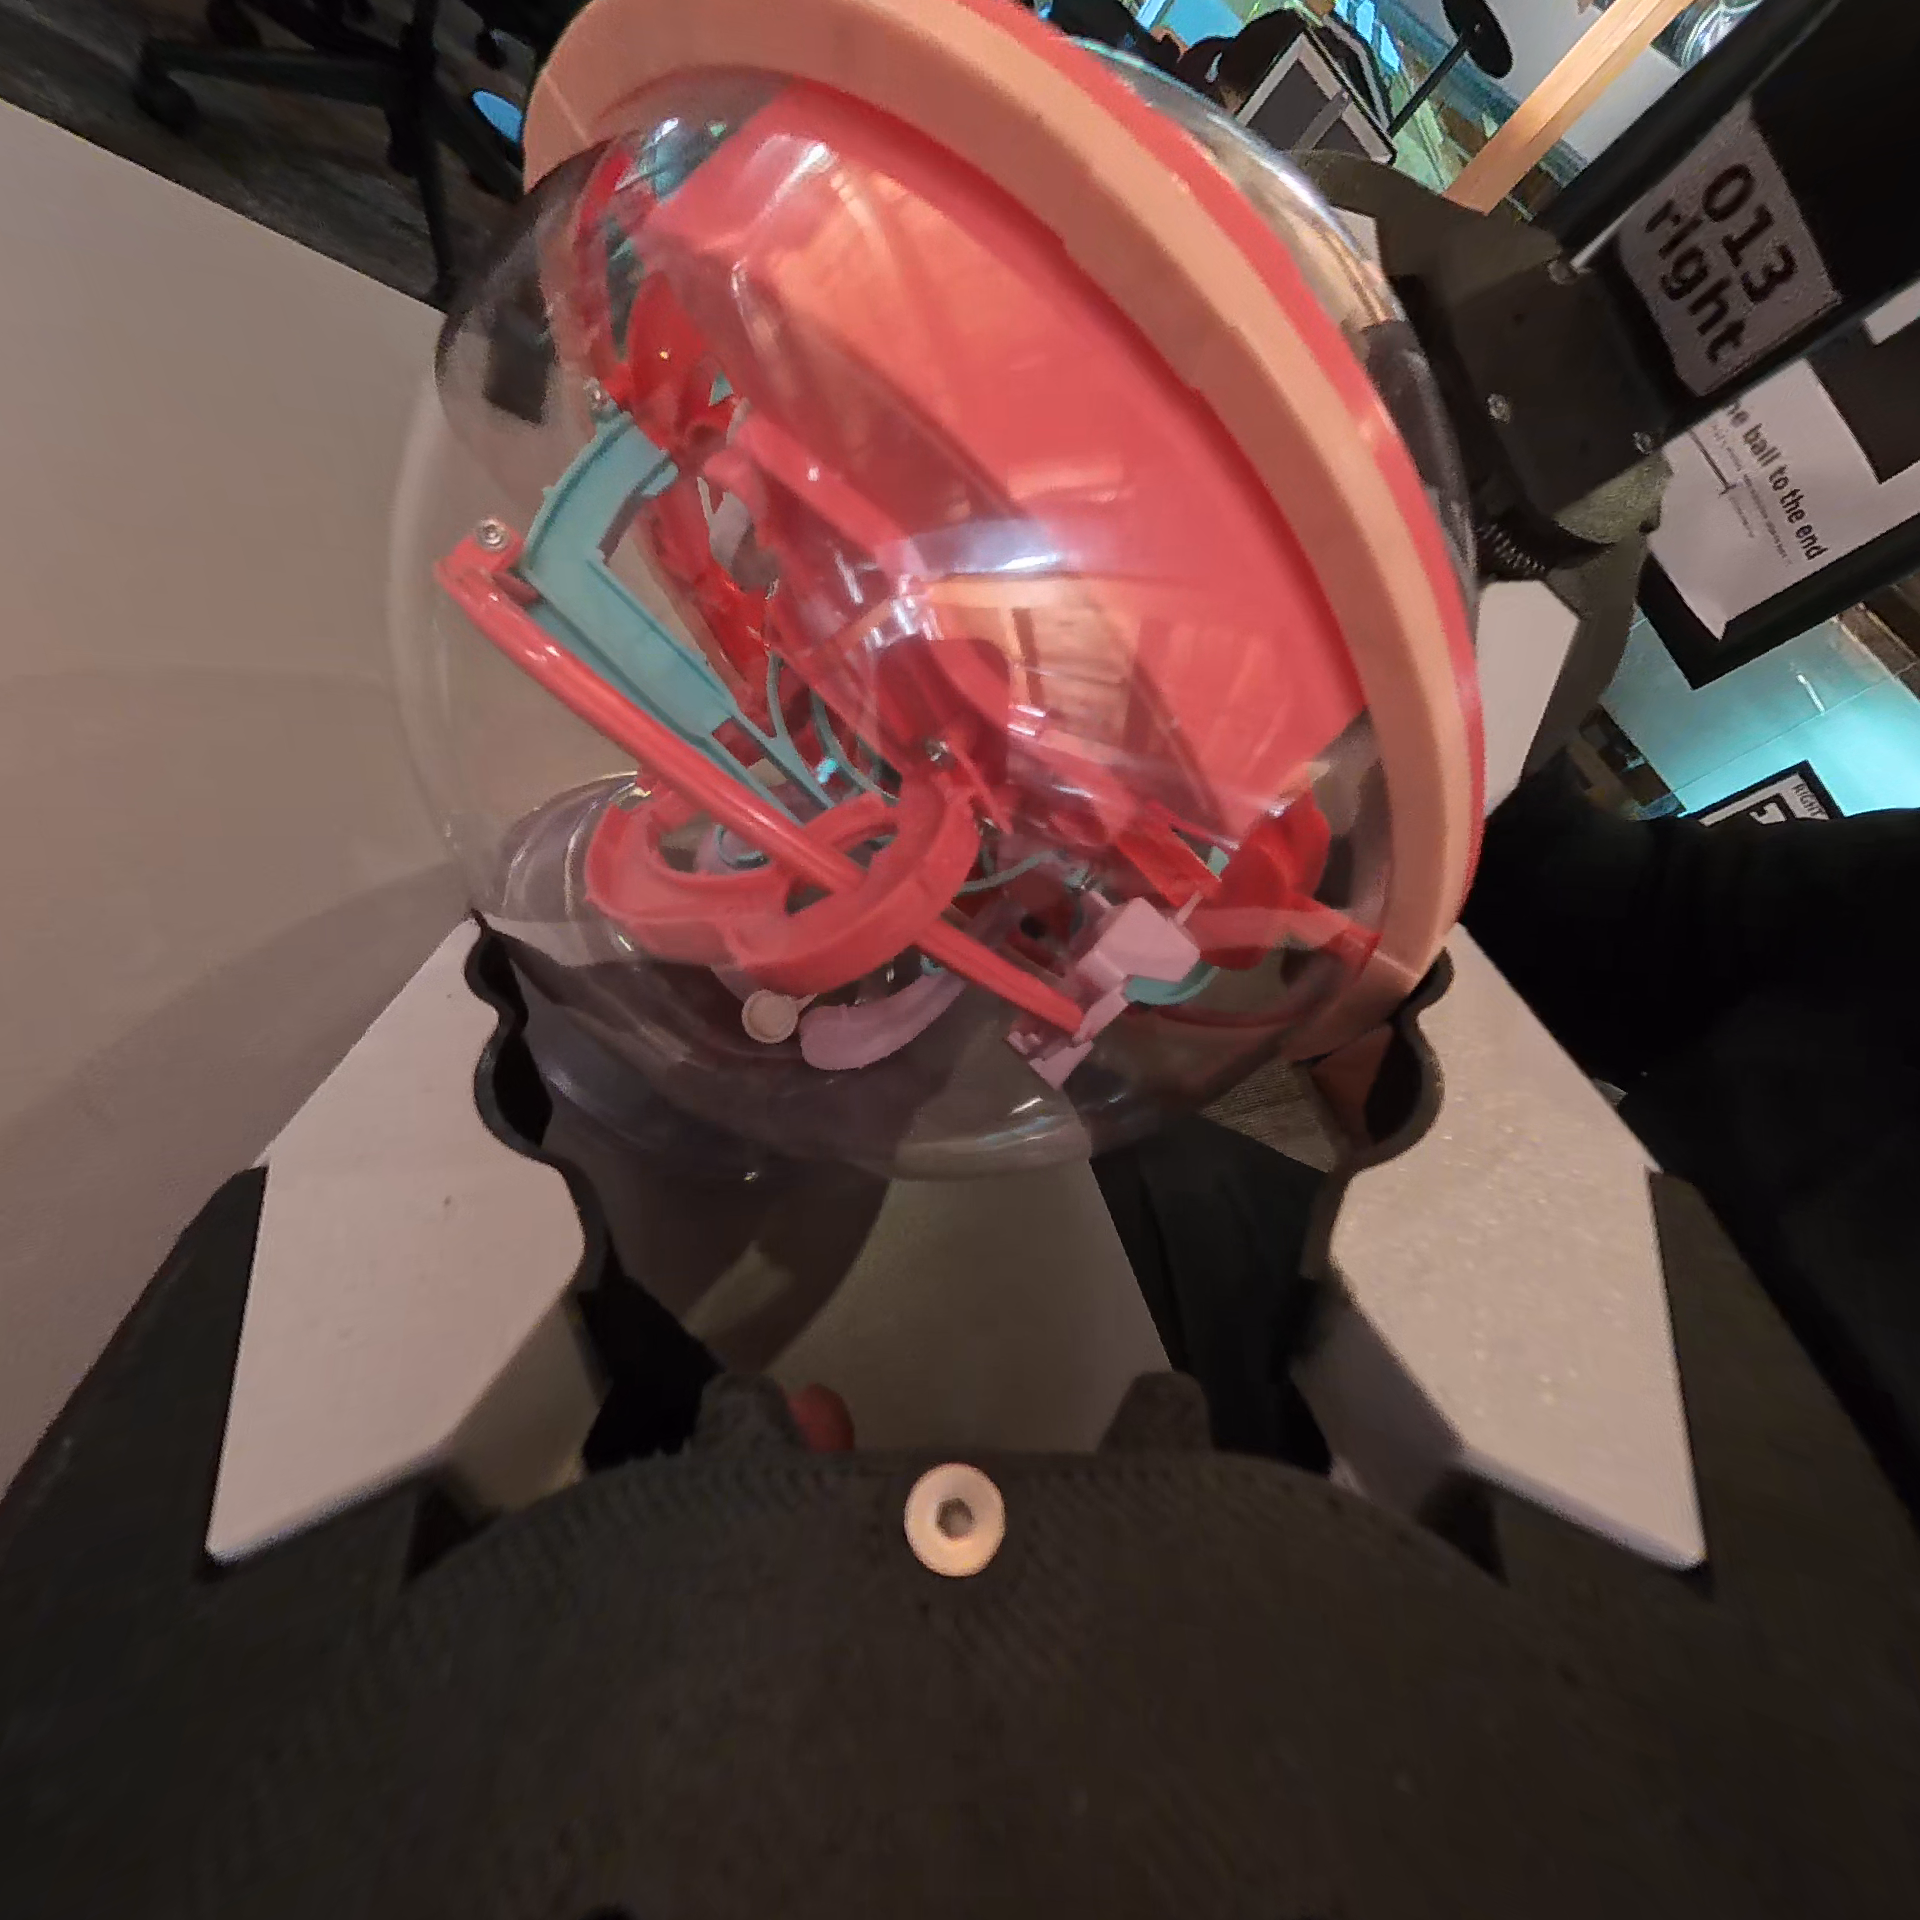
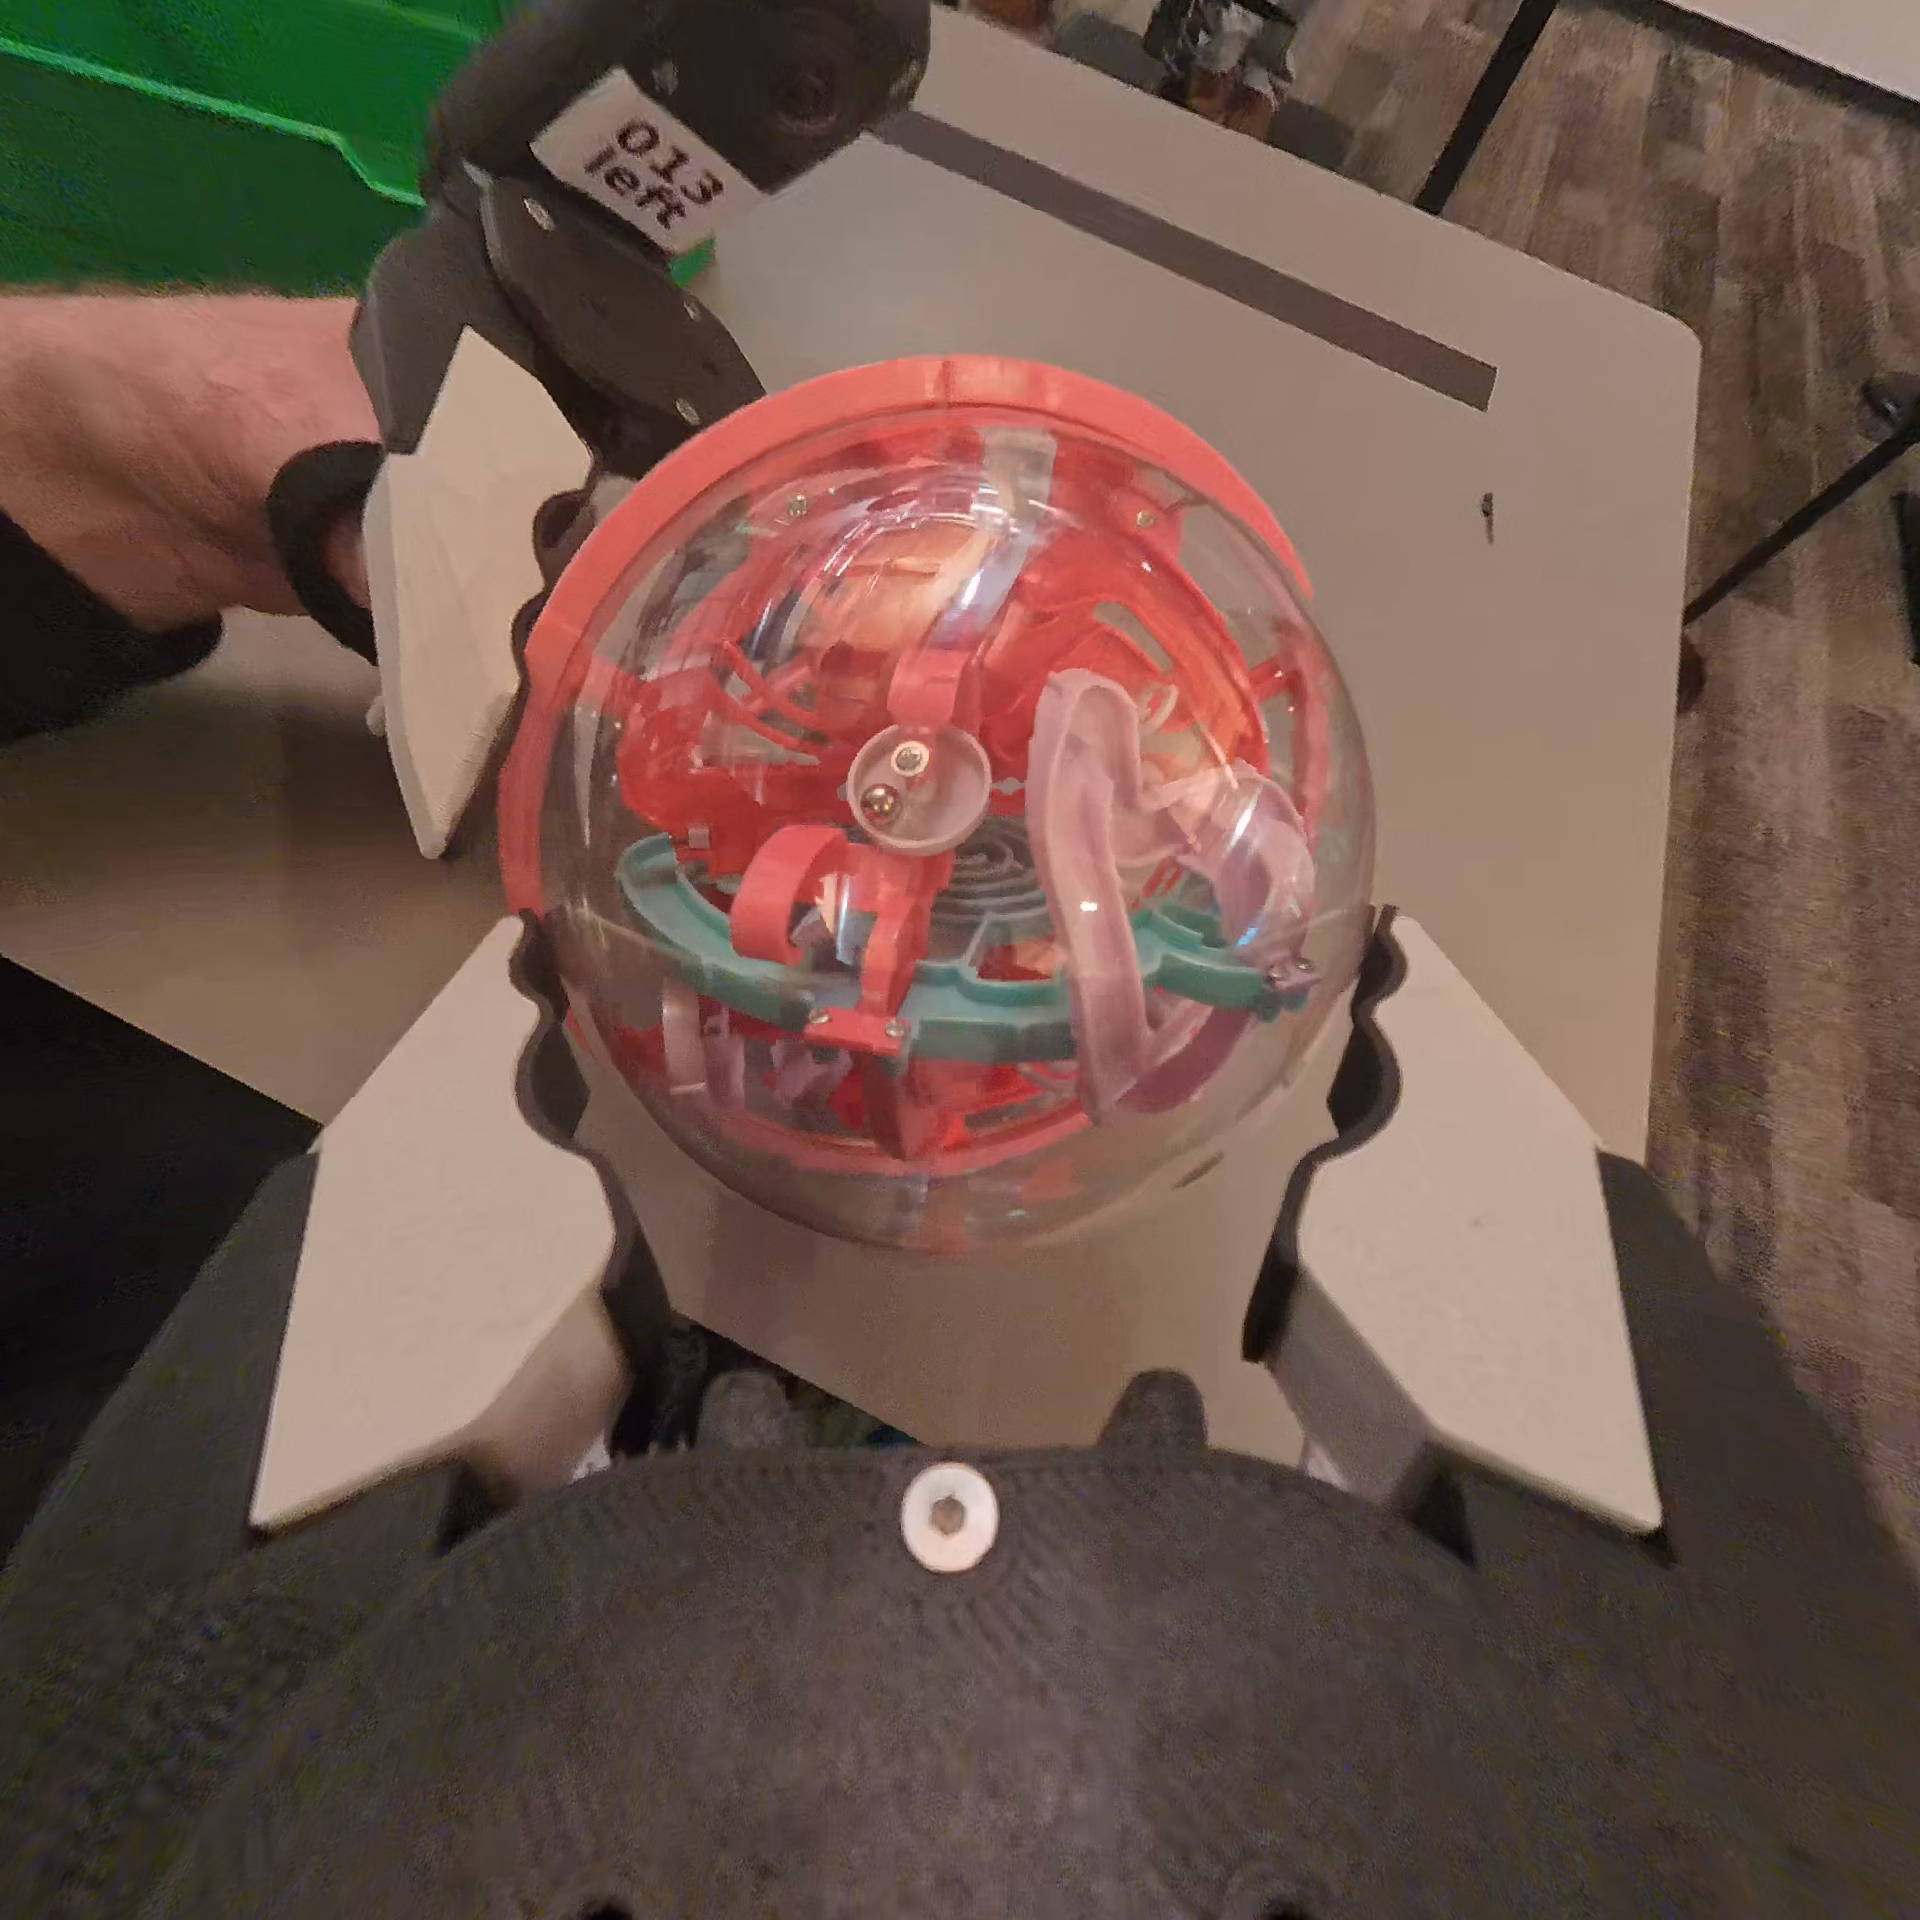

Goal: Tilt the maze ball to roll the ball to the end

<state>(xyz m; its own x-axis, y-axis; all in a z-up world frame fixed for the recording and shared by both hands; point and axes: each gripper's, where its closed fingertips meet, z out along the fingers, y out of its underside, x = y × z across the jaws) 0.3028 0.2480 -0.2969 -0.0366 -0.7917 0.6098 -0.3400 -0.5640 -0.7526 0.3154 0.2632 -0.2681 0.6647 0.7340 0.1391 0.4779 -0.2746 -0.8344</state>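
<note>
Maze ball held aloft between two grippers

Above the desk (image 2: 1351, 436), the clear maze ball (image 2: 935, 821) sits clamped in the right gripper (image 2: 951, 1029) and left gripper (image 1: 956, 1039); a small steel ball (image 2: 883, 800) rests in its grey cup (image 2: 920, 784).

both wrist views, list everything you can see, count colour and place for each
maze ball: one, clear sphere with red, teal and lilac tracks and a pink-red ring, held up between both grippers
small ball: one, metallic, in a grey cup inside the sphere, right wrist view
table: one, pale grey with a dark strip, below the sphere
bin: one, green, top left of right wrist view
paper sheet: one, white, right edge of left wrist view
floor: wood-look, right of the table
left gripper: black with pale pads, closed on the sphere
right gripper: same, closed on the sphere
hand: one, gripping the left gripper's handle
</note>
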